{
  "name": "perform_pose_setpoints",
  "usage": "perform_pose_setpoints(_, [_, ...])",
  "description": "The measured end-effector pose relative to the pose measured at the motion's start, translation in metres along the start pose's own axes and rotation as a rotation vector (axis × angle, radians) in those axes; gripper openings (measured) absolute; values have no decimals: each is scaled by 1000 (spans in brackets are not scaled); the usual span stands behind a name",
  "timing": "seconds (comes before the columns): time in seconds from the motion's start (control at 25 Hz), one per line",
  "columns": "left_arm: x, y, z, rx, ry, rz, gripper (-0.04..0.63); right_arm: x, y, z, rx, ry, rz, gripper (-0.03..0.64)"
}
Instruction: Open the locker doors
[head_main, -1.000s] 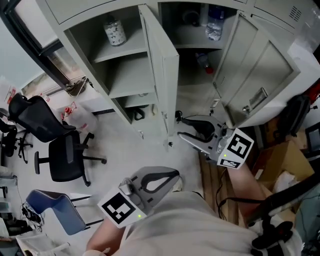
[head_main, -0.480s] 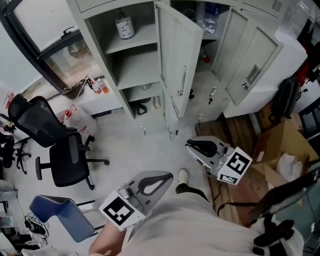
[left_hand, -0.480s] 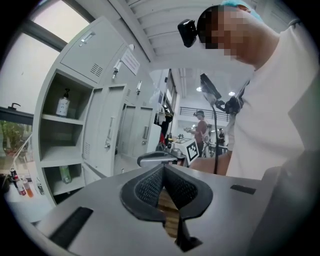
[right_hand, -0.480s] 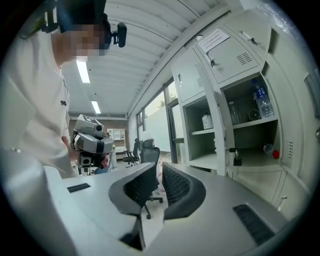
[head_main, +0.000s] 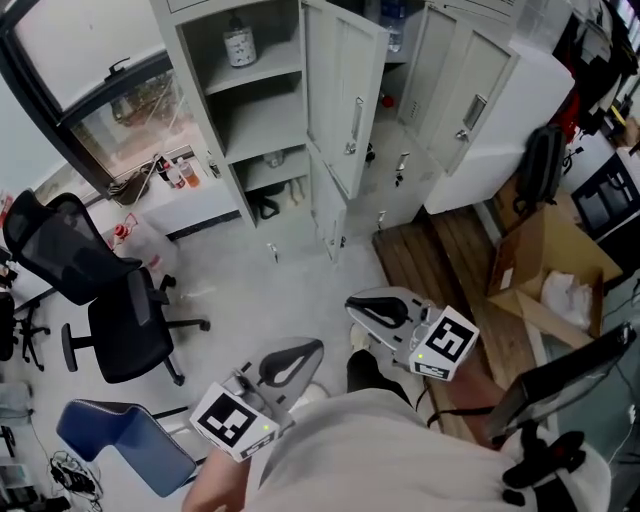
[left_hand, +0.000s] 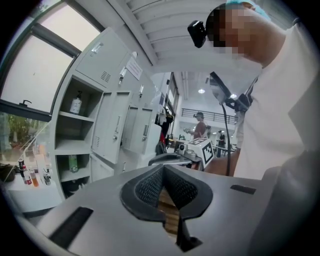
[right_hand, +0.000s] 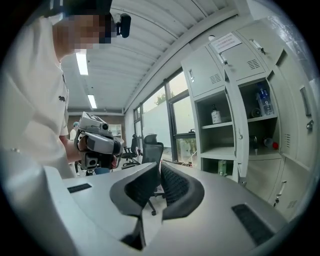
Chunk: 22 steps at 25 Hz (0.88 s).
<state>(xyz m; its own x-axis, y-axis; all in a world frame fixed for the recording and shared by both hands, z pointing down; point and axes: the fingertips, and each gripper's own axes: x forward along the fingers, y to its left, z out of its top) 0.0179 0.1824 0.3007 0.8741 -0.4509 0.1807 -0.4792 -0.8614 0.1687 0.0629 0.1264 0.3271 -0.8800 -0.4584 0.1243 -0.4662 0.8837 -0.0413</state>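
Observation:
The grey lockers (head_main: 270, 120) stand at the top of the head view, a stretch of floor away from both grippers. Two tall doors (head_main: 345, 90) (head_main: 460, 90) hang open and show shelves with a jar (head_main: 238, 45) and a bottle (head_main: 390, 30). A small lower door (head_main: 325, 205) is ajar too. My right gripper (head_main: 352, 305) hangs over the floor pointing left; its jaws are closing, nearly together, with nothing between them (right_hand: 159, 165). My left gripper (head_main: 316, 347) is lower left, shut and empty (left_hand: 163, 169). The lockers (right_hand: 235, 125) also show in the right gripper view.
Black office chairs (head_main: 100, 290) and a blue chair (head_main: 120, 430) stand at the left. A cardboard box (head_main: 545, 270) lies on wooden flooring (head_main: 450, 270) at the right, near a black bag (head_main: 540, 165). A window (head_main: 110, 90) adjoins the lockers. People (left_hand: 200, 127) stand far off.
Both grippers have drawn back from the lockers, which now sit farther off. The right gripper's jaws went from wide open by the door edge to nearly together.

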Motion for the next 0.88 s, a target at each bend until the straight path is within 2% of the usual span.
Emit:
perform_pose_setpoints(0.2, [-19, -14, -14, 9, 6, -4, 11, 3, 34, -2, -20, 12, 10, 29])
perform_pose_setpoints(0.52, [-46, -27, -28, 20, 17, 32, 11, 18, 72, 0, -41, 12, 59, 29])
perform_pose_setpoints(0.88, [-58, -34, -35, 13, 9, 56, 11, 23, 93, 0, -98, 51, 108, 28])
